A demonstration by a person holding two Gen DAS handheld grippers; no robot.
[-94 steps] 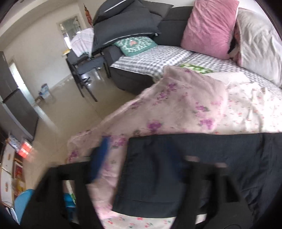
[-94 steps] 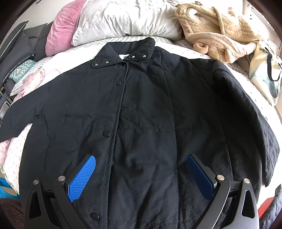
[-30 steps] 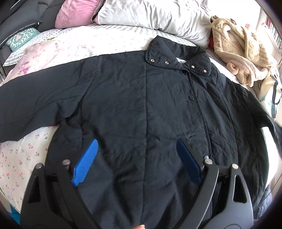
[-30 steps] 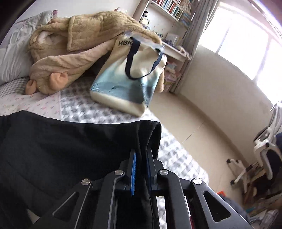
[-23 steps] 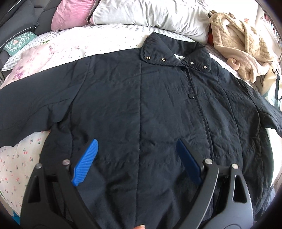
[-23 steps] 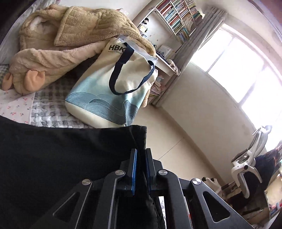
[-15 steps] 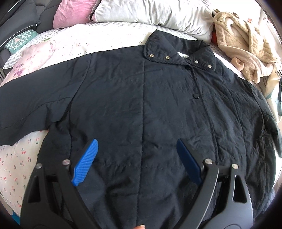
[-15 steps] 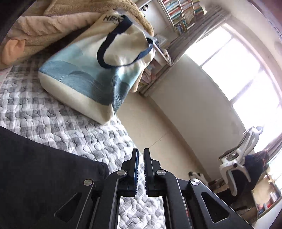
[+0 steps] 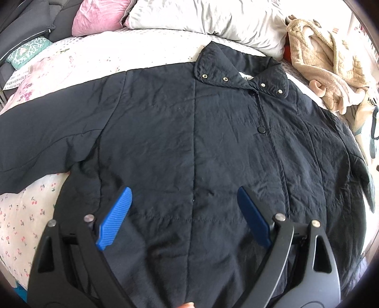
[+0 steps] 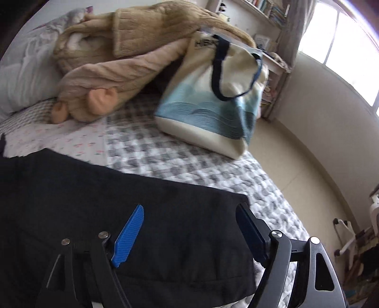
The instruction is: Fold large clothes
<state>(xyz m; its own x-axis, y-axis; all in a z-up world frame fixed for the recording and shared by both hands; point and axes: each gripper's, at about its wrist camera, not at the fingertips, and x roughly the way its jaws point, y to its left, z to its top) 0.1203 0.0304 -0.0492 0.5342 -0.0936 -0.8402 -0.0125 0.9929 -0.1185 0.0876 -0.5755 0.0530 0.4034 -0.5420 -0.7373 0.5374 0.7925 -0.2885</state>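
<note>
Lying flat on a bed (image 9: pixel 78 54), front side up, is a large black jacket (image 9: pixel 189 142) with its collar (image 9: pixel 241 75) towards the pillows and its snap buttons fastened. One sleeve (image 9: pixel 47 139) stretches out across a flowered sheet at the left of the left wrist view. The other sleeve (image 10: pixel 142 213) lies spread over a grey checked quilt (image 10: pixel 189 161) near the bed's edge, its cuff end pointing towards the floor.

The left gripper (image 9: pixel 184 213) hovers over the lower front of the jacket, its blue fingers (image 9: pixel 115 218) wide apart with nothing between them.

The right gripper (image 10: pixel 189 229) hangs above the cuff end of the spread sleeve. Its fingers have just been opening and now stand well apart; the sleeve lies flat beneath them, not pinched by either pad.

At the head of the bed sit a pink pillow (image 9: pixel 99 17) and a pale grey pillow (image 9: pixel 206 19). Beside them is a heap of beige fleece clothing (image 10: pixel 123 59), and a cream and blue tote bag (image 10: pixel 213 99) leans against that heap. A fingertip (image 9: pixel 188 305) of the person shows at the bottom edge of the left wrist view.
</note>
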